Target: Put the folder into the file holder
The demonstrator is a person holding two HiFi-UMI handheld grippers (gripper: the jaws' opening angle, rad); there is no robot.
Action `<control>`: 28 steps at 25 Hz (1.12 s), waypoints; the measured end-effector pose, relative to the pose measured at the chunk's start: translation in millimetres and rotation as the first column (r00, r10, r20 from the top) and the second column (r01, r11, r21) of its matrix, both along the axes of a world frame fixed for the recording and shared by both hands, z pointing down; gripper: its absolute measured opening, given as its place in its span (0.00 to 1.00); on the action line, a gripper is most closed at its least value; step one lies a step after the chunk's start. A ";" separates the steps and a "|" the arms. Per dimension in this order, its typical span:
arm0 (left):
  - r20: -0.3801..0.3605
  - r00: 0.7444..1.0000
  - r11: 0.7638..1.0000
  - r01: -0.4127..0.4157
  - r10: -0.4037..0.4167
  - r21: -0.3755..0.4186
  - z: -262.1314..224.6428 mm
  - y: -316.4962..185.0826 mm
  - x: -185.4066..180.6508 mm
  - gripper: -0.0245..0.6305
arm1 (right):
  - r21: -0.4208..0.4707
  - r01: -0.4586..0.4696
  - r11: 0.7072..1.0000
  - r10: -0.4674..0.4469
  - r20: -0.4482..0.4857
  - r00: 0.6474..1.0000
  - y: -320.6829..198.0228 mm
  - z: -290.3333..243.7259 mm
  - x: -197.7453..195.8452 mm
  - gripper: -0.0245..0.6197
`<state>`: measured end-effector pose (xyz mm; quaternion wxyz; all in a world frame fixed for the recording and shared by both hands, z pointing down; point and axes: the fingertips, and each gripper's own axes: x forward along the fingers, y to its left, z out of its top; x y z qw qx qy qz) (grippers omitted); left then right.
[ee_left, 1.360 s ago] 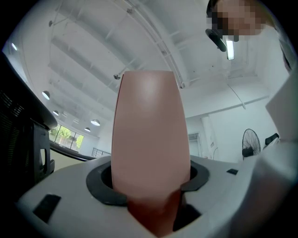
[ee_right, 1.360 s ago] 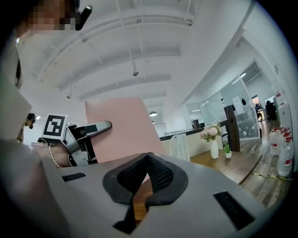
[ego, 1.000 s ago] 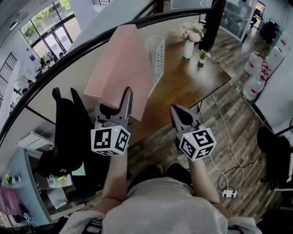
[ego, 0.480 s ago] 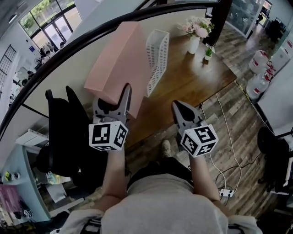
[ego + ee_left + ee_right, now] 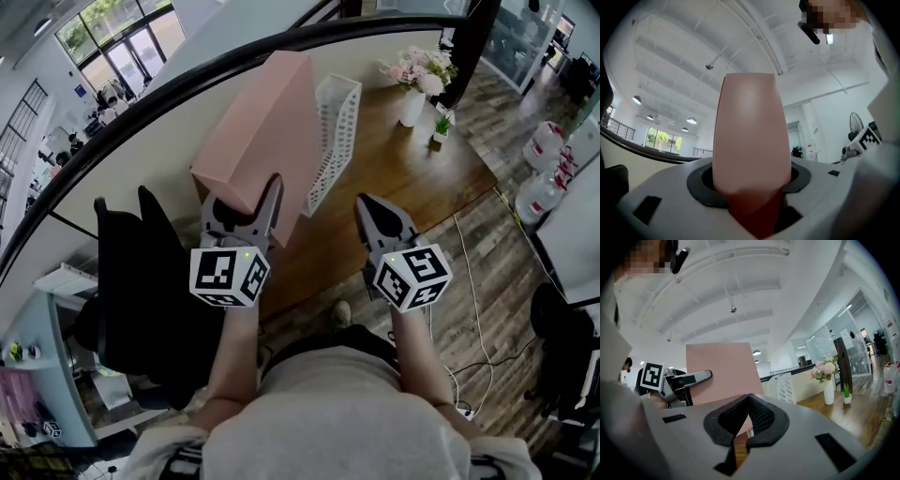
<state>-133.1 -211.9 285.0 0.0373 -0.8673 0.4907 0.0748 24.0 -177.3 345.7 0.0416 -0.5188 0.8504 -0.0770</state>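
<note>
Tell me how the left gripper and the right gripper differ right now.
The left gripper is clamped on the pink folder; the right gripper holds nothing. The left gripper's jaws stand apart around the folder, while the right gripper's jaws are closed together. Both point toward the wooden table.

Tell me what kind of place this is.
Most likely an open-plan office: a wooden desk with a white file holder on it, a black office chair beside it, and large water-cooler bottles on the floor.
</note>
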 end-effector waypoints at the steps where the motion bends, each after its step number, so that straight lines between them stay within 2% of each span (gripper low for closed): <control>1: 0.005 1.000 1.000 0.000 0.000 -0.004 1.6 -3.1 2.1 0.49 | -0.001 0.002 1.000 -0.002 0.002 1.000 -4.1 0.0 0.5 0.05; 13: 0.044 0.999 0.999 -0.010 0.012 -0.035 17.4 -28.4 15.4 0.49 | -0.016 0.005 1.000 -0.004 0.036 0.999 -34.9 7.6 11.4 0.05; 28: 0.037 0.998 0.998 -0.058 0.058 -0.003 18.6 -50.6 28.0 0.49 | -0.028 -0.002 1.000 0.004 0.068 0.998 -63.8 13.4 25.2 0.05</control>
